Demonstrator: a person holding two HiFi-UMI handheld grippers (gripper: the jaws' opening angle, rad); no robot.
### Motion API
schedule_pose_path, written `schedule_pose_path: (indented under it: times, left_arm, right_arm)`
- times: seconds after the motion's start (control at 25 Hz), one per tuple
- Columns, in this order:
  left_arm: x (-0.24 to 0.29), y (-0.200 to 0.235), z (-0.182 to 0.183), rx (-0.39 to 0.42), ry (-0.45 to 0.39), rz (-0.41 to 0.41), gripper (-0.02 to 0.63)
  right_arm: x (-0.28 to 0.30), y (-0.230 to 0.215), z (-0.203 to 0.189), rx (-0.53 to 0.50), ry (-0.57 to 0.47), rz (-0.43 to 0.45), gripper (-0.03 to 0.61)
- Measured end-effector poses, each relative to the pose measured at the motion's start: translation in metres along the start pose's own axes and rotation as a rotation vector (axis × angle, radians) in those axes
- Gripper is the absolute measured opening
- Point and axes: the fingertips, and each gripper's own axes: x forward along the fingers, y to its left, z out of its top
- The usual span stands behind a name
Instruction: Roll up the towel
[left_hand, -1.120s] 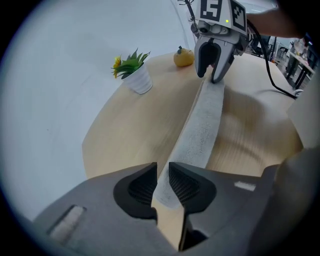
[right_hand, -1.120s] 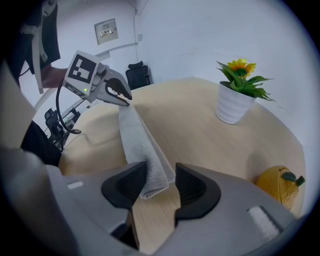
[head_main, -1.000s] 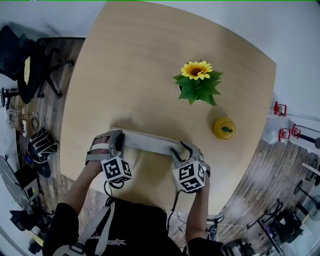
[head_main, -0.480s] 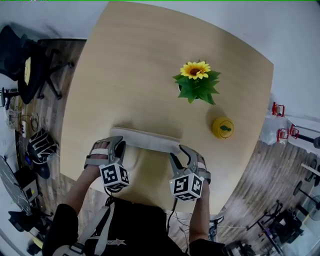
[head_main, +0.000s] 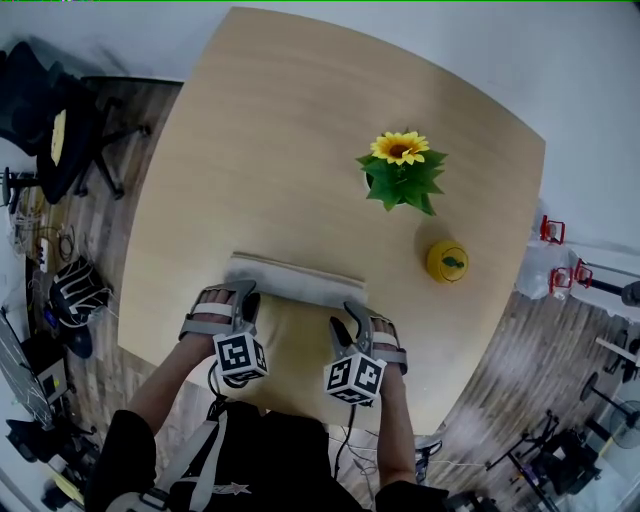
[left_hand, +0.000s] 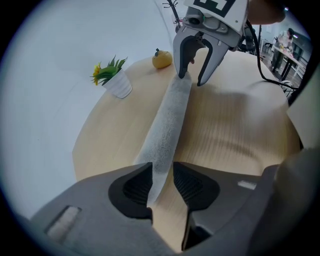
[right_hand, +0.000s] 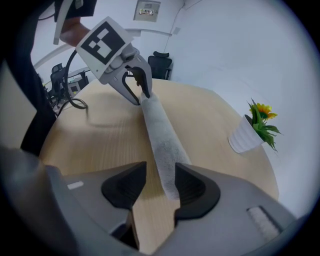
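Note:
The grey towel (head_main: 295, 278) lies rolled into a long tube across the near part of the round wooden table (head_main: 300, 130). My left gripper (head_main: 245, 297) is at its left end. In the left gripper view the roll (left_hand: 167, 125) runs from my left gripper (left_hand: 162, 182) to my right gripper (left_hand: 195, 75). The left jaws have just been opening, and the towel's end lies loose between them. My right gripper (head_main: 345, 322) stands open at the right end. In the right gripper view that end (right_hand: 162, 145) lies between my right gripper's (right_hand: 160, 186) jaws, nearer the right pad (right_hand: 190, 187).
A potted sunflower (head_main: 403, 172) and a small yellow fruit-shaped object (head_main: 447, 261) stand beyond the towel's right end. An office chair (head_main: 55, 130) is on the floor at the left. The table's near edge runs just below the grippers.
Both grippers have drawn back toward the near edge. The left jaws have opened off the towel's end. The right gripper shifted left and rolled. The roll stays on the table.

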Motion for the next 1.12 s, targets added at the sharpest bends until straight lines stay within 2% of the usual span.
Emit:
schedule_pose_path:
  times: [0.12, 0.48, 0.72, 0.88, 0.92, 1.04, 1.12]
  left_arm:
    - [0.007, 0.000, 0.000, 0.006, 0.007, -0.007, 0.143]
    - [0.018, -0.002, -0.004, 0.049, 0.032, -0.050, 0.141]
    - [0.022, -0.005, -0.003, 0.028, 0.048, -0.047, 0.130]
    - [0.023, -0.005, -0.003, 0.020, 0.052, -0.029, 0.103]
    - [0.022, -0.003, -0.003, 0.021, 0.049, -0.017, 0.063]
    - [0.020, -0.002, -0.004, 0.034, 0.046, -0.010, 0.060]
    - [0.015, -0.009, -0.006, 0.044, 0.041, -0.038, 0.058]
  right_arm:
    - [0.008, -0.006, -0.003, -0.028, 0.032, -0.033, 0.181]
    - [0.020, -0.006, -0.008, -0.034, 0.064, -0.041, 0.172]
    - [0.024, -0.010, -0.010, -0.068, 0.080, -0.098, 0.127]
    - [0.024, -0.011, -0.009, -0.078, 0.078, -0.123, 0.101]
    - [0.023, -0.011, -0.009, -0.077, 0.075, -0.129, 0.089]
    - [0.021, -0.007, -0.009, -0.084, 0.072, -0.134, 0.066]
    - [0.017, 0.003, -0.011, -0.091, 0.080, -0.100, 0.063]
